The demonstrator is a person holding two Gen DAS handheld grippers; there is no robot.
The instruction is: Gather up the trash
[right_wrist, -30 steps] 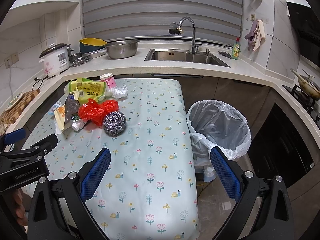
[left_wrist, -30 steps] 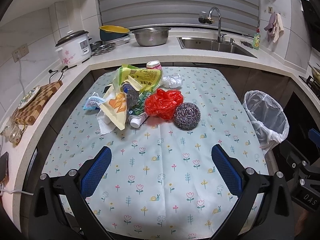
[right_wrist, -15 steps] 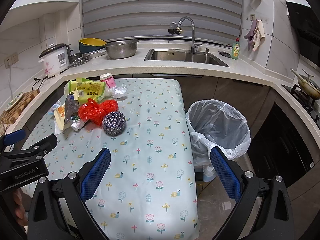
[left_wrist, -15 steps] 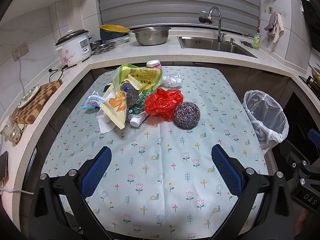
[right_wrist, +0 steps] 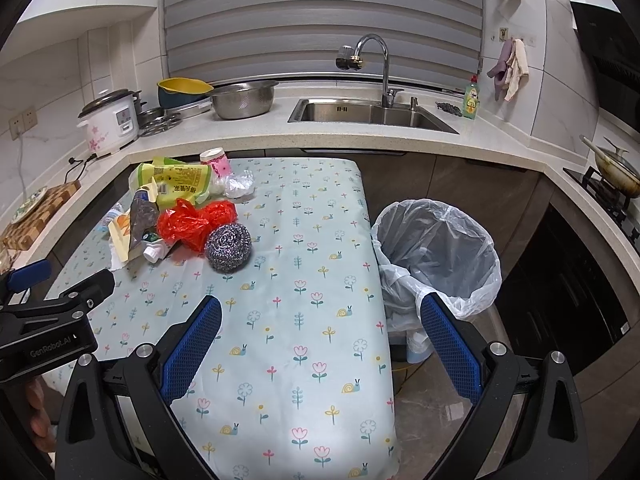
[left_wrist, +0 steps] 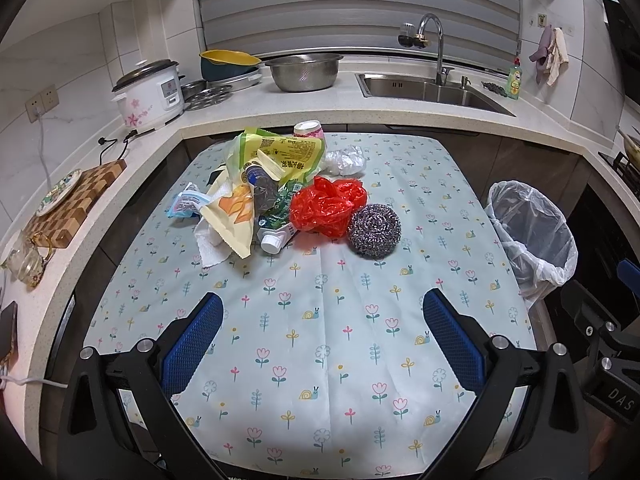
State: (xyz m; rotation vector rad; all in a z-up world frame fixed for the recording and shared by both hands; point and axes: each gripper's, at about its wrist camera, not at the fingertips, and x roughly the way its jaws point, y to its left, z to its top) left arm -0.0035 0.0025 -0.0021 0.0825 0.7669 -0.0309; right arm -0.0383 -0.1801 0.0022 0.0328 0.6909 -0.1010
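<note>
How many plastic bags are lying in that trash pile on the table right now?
2 that I can tell: a red plastic bag beside the steel scourer, and a clear crumpled one at the pile's far edge by the pink cup. More may be buried underneath.

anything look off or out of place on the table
The trash pile sits heaped at the far left of the table, as expected. The odd one is the steel scourer lying against the red plastic bag: a cleaning tool among wrappers. Nothing looks spilled. The lined bin stands upright beside the table.
</note>
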